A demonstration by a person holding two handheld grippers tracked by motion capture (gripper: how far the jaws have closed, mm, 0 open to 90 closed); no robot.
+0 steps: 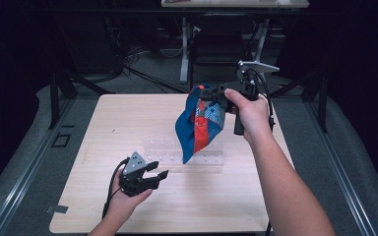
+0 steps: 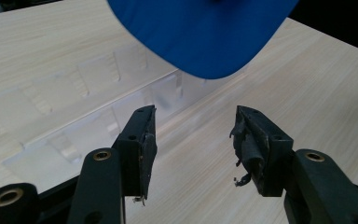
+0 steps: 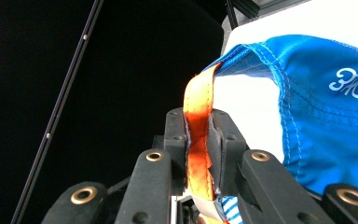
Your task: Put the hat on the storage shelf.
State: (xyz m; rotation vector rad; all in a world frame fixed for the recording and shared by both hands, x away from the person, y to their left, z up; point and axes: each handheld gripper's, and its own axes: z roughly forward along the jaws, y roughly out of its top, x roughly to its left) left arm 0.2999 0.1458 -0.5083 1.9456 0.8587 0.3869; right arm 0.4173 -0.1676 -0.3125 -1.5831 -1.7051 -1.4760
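The high view looks forward and down over the table point(image 1: 128, 123). Each gripper view sits close behind its jaws. All share the blue cap point(image 1: 187, 129).

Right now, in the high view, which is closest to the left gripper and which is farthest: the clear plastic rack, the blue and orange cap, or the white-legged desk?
From the left gripper:
1. Clear plastic rack, lying on the wooden table just ahead of it.
2. Blue and orange cap, hanging above the rack from the right gripper.
3. White-legged desk, beyond the table's far edge.

Dim, dark surroundings; tabletop lit; soft focus.
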